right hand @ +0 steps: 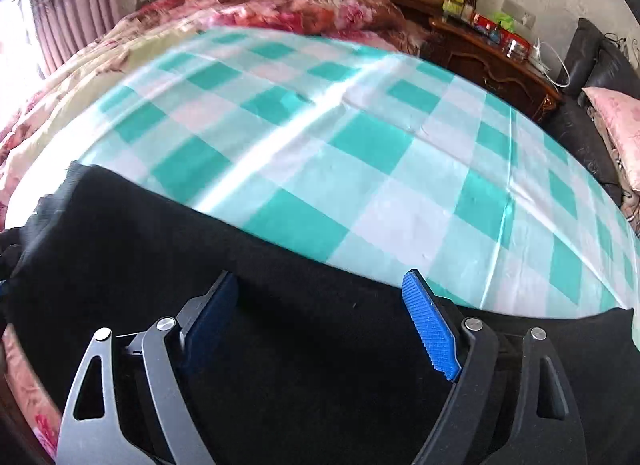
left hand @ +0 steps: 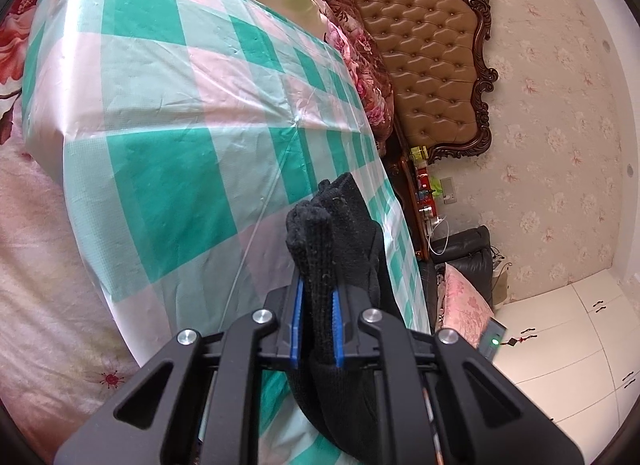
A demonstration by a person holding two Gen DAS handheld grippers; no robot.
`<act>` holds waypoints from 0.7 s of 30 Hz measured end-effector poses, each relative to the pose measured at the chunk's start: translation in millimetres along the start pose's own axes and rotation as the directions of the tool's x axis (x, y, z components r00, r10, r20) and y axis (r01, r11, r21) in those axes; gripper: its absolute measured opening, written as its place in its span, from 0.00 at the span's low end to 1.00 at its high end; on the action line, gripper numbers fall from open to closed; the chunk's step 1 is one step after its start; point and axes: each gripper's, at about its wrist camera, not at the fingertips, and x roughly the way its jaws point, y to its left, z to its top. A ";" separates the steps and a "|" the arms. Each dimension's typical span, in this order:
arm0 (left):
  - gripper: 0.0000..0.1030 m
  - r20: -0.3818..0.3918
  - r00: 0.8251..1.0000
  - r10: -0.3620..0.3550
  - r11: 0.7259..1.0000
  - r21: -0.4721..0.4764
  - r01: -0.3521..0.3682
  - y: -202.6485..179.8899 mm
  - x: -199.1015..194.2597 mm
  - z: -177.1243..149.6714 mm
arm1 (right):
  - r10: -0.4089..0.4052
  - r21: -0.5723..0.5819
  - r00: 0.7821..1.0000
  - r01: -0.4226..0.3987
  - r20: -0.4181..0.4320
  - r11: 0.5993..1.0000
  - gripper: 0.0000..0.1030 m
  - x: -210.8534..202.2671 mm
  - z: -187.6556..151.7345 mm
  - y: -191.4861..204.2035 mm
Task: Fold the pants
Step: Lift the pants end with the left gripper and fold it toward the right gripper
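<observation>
The left gripper (left hand: 316, 297) pinched a bunch of the black pants (left hand: 340, 225) tight between its blue pads (left hand: 297, 317). The cloth stuck up past the tips and hung down below them, over the green and white sheet (left hand: 168, 169) on the bed.

The right gripper (right hand: 320, 317) had its fingers spread wide, with nothing between them. It was right over the pants (right hand: 320, 385), which lay flat on the near side of the sheet (right hand: 360, 145). One blue pad (right hand: 430, 329) looked bright, and the other one (right hand: 210, 317) was in shadow.

A brown headboard (left hand: 432, 49) stood at the far end of the bed.
</observation>
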 end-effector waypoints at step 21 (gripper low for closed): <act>0.11 0.002 1.000 0.006 1.000 0.011 -0.006 1.0 -4.4 2.0 | -0.049 0.065 0.995 0.043 0.092 0.997 0.89 -56.2 -38.6 -30.2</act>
